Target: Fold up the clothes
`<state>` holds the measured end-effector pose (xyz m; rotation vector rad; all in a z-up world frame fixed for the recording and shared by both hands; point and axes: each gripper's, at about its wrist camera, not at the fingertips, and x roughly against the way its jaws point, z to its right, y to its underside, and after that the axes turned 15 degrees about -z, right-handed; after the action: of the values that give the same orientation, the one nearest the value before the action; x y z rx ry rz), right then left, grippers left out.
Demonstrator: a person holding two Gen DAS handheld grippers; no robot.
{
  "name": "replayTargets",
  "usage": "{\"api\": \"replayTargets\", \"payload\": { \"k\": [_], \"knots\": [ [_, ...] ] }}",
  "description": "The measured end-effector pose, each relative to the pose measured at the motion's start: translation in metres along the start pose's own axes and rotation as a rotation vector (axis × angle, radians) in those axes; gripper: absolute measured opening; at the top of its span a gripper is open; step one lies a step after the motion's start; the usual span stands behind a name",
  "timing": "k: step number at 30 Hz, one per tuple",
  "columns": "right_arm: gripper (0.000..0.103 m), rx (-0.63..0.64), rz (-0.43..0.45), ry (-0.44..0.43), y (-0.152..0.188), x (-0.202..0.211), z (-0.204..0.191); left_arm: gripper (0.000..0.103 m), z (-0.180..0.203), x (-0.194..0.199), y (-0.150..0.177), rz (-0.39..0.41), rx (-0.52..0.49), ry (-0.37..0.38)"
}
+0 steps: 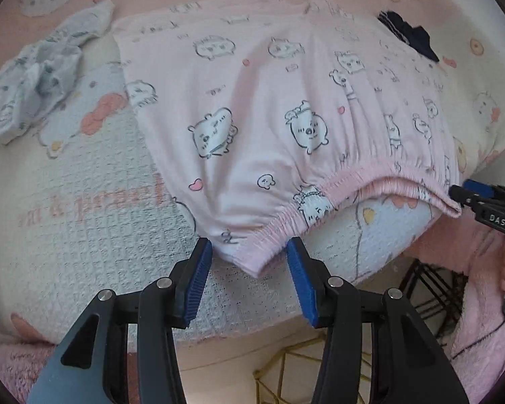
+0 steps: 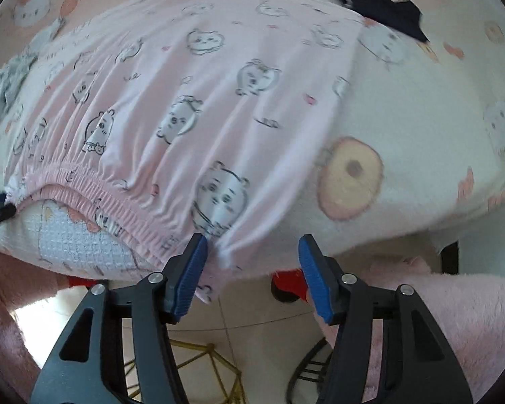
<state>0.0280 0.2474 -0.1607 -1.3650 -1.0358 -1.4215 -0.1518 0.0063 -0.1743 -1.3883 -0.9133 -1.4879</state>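
Both tools are sitting at the near edge of the bed (image 1: pixel 84 202), each with its blue pads spread apart. The left tool (image 1: pixel 249 252) is bracketing one corner of the elastic waistband of the single pink pajama pants (image 1: pixel 269 101); the right tool (image 2: pixel 252 245) is straddling the waistband's other corner. The pants are lying flat, waistband nearest, long axis running away across the bed. Left of the pants, one crumpled grey-white garment (image 1: pixel 37 80) is resting; beyond their far right corner, one dark garment (image 1: pixel 407 33) is lying.
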Motion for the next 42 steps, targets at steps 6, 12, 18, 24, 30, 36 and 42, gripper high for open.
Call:
{"api": "replayTargets", "payload": {
  "k": [6, 12, 18, 24, 30, 36, 42],
  "knots": [
    [0.057, 0.036, 0.163, -0.021, -0.001, 0.028, -0.017, 0.049, 0.029, 0.015, 0.005, 0.170, -0.015, -0.058],
    [0.057, 0.061, 0.056, 0.022, -0.009, -0.007, -0.025, 0.051, 0.010, -0.012, 0.000, -0.012, 0.050, -0.099],
    [0.057, 0.023, 0.140, 0.029, -0.010, 0.014, -0.006, 0.051, 0.017, 0.012, 0.007, 0.134, 0.029, -0.085],
    [0.058, 0.109, 0.155, -0.002, -0.028, 0.004, -0.035, 0.051, 0.024, 0.000, -0.013, 0.145, 0.024, -0.024],
    [0.059, 0.026, 0.049, -0.045, -0.046, -0.022, -0.015, 0.051, -0.011, -0.008, -0.005, 0.101, 0.120, 0.032],
    [0.060, -0.039, 0.087, -0.046, -0.055, -0.020, 0.007, 0.051, -0.051, -0.004, 0.011, 0.106, 0.273, 0.089],
    [0.061, -0.086, 0.023, -0.046, -0.053, -0.030, 0.035, 0.051, -0.061, -0.006, 0.019, 0.087, 0.299, 0.109]
  ]
}}
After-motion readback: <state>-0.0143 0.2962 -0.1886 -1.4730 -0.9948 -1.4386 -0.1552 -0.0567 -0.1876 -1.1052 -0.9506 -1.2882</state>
